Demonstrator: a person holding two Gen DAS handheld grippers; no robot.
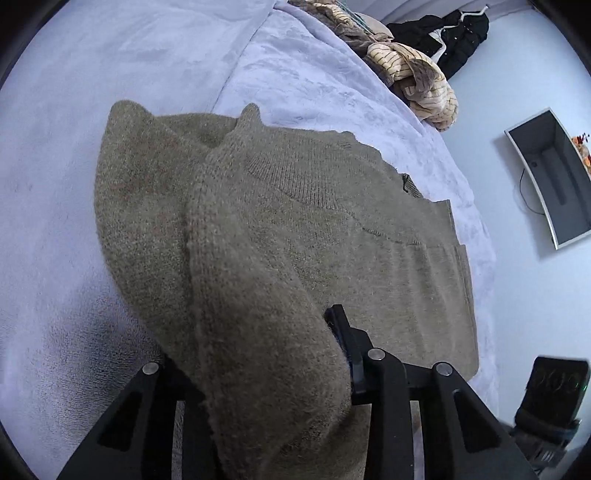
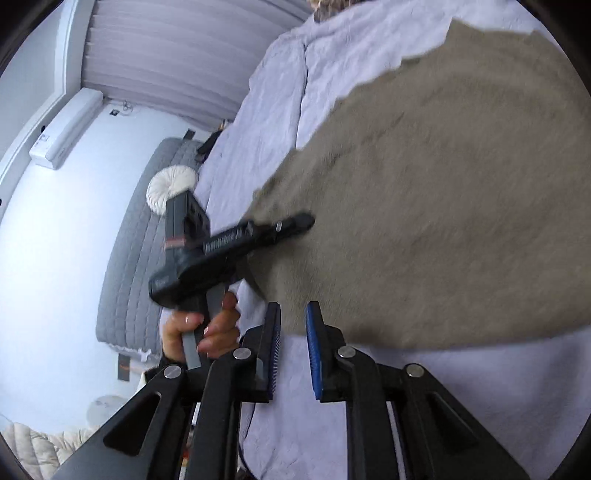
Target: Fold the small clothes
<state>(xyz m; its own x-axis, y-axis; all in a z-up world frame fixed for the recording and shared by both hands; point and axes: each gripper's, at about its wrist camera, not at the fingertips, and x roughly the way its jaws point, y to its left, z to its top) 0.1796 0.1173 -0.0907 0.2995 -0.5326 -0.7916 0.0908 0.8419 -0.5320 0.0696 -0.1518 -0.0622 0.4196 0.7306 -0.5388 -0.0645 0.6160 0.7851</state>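
An olive-brown knit sweater [image 1: 332,229] lies on the pale lilac bed cover [image 1: 74,184]. My left gripper [image 1: 273,354] is shut on a thick fold of the sweater, which drapes over its fingers and hides the left fingertip. In the right wrist view the same sweater [image 2: 443,203] is spread flat, blurred by motion. My right gripper [image 2: 293,321] is open and empty, its blue pads just off the sweater's near edge. The left gripper [image 2: 295,223], held by a hand, shows there at the sweater's left edge.
A pile of striped and brown clothes [image 1: 417,77] and a black jacket [image 1: 454,33] lie at the far end of the bed. A grey open box [image 1: 550,177] stands on the floor. A grey quilted headboard [image 2: 144,251] and a round white cushion [image 2: 170,188] are at left.
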